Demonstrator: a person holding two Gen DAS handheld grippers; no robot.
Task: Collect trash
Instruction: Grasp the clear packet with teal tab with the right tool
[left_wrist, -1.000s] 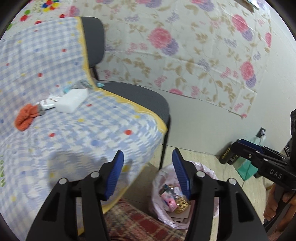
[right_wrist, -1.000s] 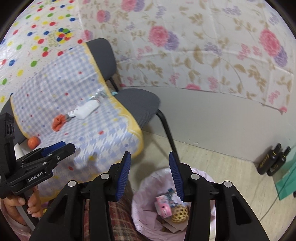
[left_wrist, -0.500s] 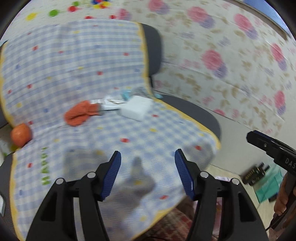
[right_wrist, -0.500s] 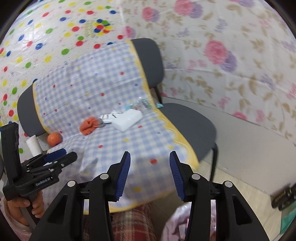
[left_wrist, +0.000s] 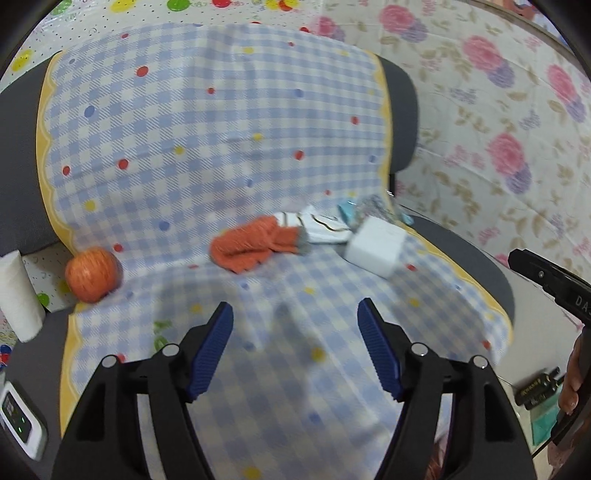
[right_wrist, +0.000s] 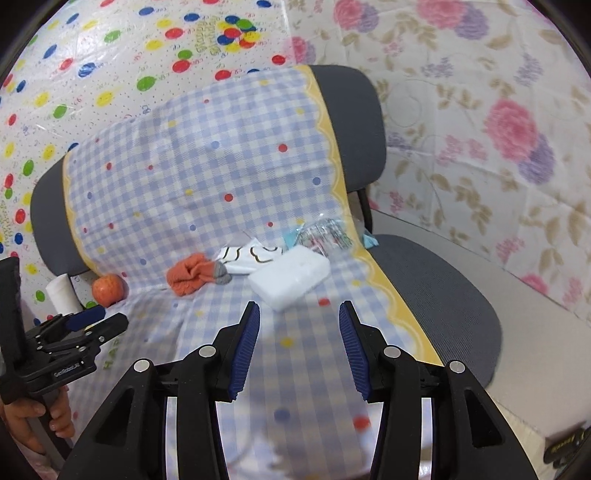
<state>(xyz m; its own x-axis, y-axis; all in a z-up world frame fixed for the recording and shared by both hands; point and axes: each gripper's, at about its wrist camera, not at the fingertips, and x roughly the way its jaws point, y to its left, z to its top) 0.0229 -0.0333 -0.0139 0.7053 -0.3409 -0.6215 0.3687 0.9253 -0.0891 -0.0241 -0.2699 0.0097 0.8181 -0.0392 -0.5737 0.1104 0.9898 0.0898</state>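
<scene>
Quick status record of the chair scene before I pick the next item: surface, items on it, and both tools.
surface: checked cloth draped over a grey chair
items in the seat crease: orange sock, white patterned cloth, white block, clear wrapper
at cloth's edge: orange ball, beside a white roll
left tool: jaws opening, nothing between them
right tool: open, nothing between its jaws

The left gripper (left_wrist: 295, 328) points downward, its jaws opening with nothing between them. The right gripper (right_wrist: 298, 332) stands parted and empty, tilted down likewise.
</scene>
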